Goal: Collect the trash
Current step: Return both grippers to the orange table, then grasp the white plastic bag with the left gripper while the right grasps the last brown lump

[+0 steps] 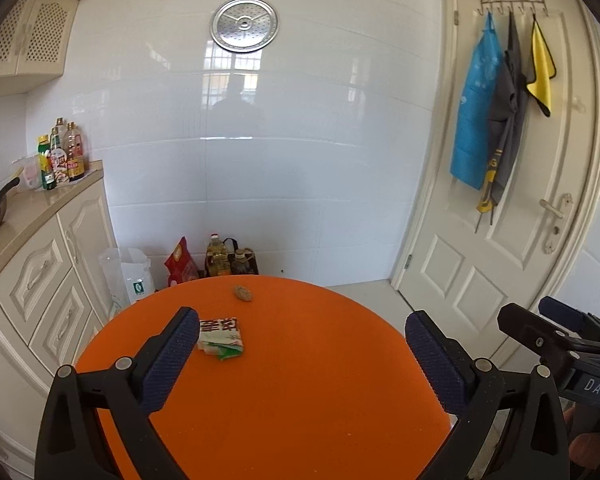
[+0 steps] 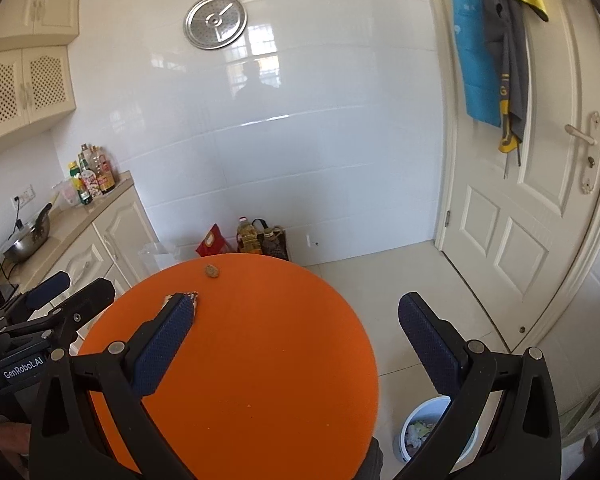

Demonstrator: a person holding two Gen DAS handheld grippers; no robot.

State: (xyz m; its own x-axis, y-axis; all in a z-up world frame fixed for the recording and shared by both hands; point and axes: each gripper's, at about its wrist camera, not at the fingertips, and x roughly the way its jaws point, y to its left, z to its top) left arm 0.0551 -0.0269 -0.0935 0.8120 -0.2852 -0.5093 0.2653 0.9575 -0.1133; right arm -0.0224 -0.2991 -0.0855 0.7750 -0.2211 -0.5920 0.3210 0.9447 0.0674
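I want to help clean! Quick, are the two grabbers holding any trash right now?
Left gripper: jaws wide open, holding nothing.
Right gripper: jaws wide open, holding nothing.

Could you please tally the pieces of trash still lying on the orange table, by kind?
Crumpled printed wrapper: 1
Small brown scrap: 1
Total on the orange table: 2
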